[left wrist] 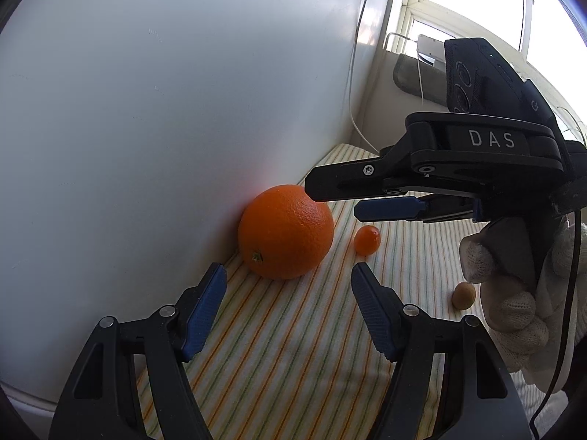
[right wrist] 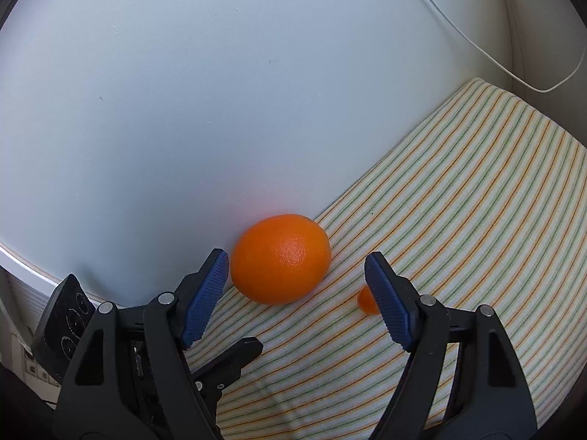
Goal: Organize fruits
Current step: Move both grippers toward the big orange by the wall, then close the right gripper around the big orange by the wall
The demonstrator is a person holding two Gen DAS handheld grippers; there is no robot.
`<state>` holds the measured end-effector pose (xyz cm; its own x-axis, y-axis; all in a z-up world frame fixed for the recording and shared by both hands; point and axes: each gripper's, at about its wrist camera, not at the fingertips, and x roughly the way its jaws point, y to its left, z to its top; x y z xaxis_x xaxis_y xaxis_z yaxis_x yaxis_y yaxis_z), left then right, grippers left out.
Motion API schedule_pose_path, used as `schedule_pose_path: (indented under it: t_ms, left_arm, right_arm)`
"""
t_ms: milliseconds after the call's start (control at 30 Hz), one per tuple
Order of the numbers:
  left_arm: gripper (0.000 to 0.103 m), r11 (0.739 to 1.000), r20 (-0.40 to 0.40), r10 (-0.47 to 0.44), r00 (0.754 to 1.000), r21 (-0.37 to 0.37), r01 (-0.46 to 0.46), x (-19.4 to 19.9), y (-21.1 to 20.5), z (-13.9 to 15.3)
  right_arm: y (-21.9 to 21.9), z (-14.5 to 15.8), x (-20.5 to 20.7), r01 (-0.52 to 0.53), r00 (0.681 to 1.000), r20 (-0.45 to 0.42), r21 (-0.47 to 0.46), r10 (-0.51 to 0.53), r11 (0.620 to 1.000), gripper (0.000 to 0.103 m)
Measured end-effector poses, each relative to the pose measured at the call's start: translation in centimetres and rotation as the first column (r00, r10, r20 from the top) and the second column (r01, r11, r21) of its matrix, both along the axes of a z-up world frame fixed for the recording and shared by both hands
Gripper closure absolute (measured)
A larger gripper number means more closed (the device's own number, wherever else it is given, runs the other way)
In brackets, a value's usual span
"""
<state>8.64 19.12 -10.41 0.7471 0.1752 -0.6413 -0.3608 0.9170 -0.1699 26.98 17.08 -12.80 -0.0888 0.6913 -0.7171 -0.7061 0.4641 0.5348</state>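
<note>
- Where the left wrist camera looks down along its own fingers, the left gripper [left wrist: 288, 273] stands wide with nothing between its blue pads; the orange [left wrist: 285, 231] lies just ahead on the striped cloth [left wrist: 293, 348], touching the white wall [left wrist: 165, 110]. A small orange fruit [left wrist: 367, 240] sits just beside it, a small brownish fruit [left wrist: 463, 295] farther right near a gloved hand [left wrist: 513, 293]. The right gripper [left wrist: 334, 198] reaches in from the right above the orange, its jaws apart and empty.
- In the right wrist view, the right gripper [right wrist: 297, 269] is wide and empty, the orange [right wrist: 280, 258] centred just beyond its tips, the small fruit [right wrist: 367, 302] partly behind the right finger.
- The orange looks firm, fairly heavy, round and likely to roll; I would take it across its widest middle, from the side away from the wall, squeezing gently.
</note>
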Motion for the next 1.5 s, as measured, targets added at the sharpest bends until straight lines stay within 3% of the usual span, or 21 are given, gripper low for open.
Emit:
schedule_pose_path:
  t_ms: [567,667,733,1167,1500]
  left_arm:
    - [0.033,1.0,-0.042,-0.01,0.999,-0.03,0.008,1.8,0.5,-1.0]
    - [0.044,0.999,-0.049,-0.023,0.999,-0.034,0.021,2.0,0.4,-1.1]
    - [0.045,1.0,-0.053,-0.021,0.998,-0.021,0.02,2.1,0.2,-1.1]
    - [0.046,0.999,-0.017,-0.053,0.998,-0.002,0.053,1.3,-1.8,0.1]
    - [0.047,0.995,0.013,-0.1,0.995,0.012,0.099,0.7,-4.2,1.4]
  right_arm:
    - [4.1,-3.0,-1.4,-0.059,0.997,-0.054,0.003,0.059,0.998,0.026]
    - [4.4,-3.2,-2.0,-0.055,0.998,-0.044,-0.005,0.054,0.998,0.029]
    - [4.6,-3.1,-2.5,-0.052,0.998,-0.035,-0.009,0.051,0.999,0.031]
    - [2.1,-0.9,-4.0,-0.011,1.0,0.017,-0.006,0.011,1.0,0.031]
    - [-2.2,1.5,-4.8,0.026,0.999,0.042,0.018,-0.027,0.999,0.032]
